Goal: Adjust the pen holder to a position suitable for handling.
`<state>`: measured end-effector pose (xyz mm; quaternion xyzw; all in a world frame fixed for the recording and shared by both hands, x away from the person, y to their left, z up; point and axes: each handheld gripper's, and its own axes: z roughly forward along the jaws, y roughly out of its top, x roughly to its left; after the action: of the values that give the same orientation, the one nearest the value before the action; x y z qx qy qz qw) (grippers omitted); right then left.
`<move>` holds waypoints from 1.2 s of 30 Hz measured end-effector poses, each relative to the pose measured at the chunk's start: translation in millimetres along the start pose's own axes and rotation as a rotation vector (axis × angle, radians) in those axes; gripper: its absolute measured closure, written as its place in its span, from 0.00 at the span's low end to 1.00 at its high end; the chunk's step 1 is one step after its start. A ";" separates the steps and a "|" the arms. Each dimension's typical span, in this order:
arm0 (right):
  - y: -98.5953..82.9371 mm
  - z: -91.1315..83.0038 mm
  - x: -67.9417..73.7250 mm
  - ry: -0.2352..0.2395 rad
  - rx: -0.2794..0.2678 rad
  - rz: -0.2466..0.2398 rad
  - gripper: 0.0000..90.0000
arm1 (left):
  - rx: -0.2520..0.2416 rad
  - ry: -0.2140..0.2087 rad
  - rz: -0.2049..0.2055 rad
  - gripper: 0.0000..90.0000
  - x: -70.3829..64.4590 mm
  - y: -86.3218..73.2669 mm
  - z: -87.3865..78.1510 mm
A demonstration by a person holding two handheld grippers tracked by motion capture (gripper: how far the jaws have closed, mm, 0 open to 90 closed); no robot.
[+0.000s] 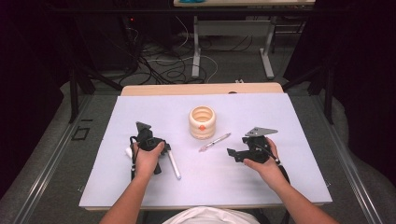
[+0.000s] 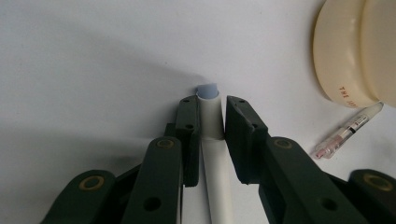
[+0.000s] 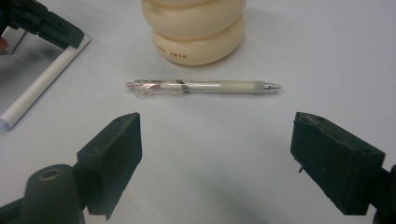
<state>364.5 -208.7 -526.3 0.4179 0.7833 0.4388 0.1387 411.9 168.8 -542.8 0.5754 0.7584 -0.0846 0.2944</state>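
Observation:
A white marker (image 1: 173, 164) lies on the white table. My left gripper (image 1: 161, 156) is over its upper end. In the left gripper view the left gripper (image 2: 211, 105) is shut on the marker (image 2: 215, 177), whose pale blue end sticks out past the jaws. A clear pen (image 1: 215, 142) lies in front of a cream ribbed cup (image 1: 202, 122). My right gripper (image 1: 237, 148) is to the right of the pen and faces it. In the right gripper view the right gripper (image 3: 219, 140) stands open and holds nothing, just short of the pen (image 3: 205, 87) and the cup (image 3: 196, 28).
The white table top (image 1: 280, 186) has bare room in front of and to either side of the hands. A wooden edge (image 1: 201, 88) runs along the far side. Beyond it are cables (image 1: 163, 65) and table legs on the floor.

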 end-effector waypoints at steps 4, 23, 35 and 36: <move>-0.3 0.2 0.2 -0.010 0.009 -0.009 0.19 | -0.005 -0.007 -0.004 0.87 0.2 -0.6 0.8; -0.3 -0.1 0.7 -0.002 0.000 -0.031 0.22 | -0.051 -0.140 0.083 0.87 3.4 -8.6 -5.8; -1.0 1.2 1.7 0.019 -0.012 -0.033 0.25 | -0.063 -0.208 0.229 0.88 -6.6 -19.4 -15.4; -1.1 0.8 1.8 0.021 -0.005 -0.033 0.25 | -0.068 -0.217 0.238 0.87 -7.5 -20.3 -15.6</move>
<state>363.2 -207.1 -527.3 0.3998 0.7905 0.4427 0.1388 388.9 163.4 -530.3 0.6383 0.6511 -0.0849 0.4019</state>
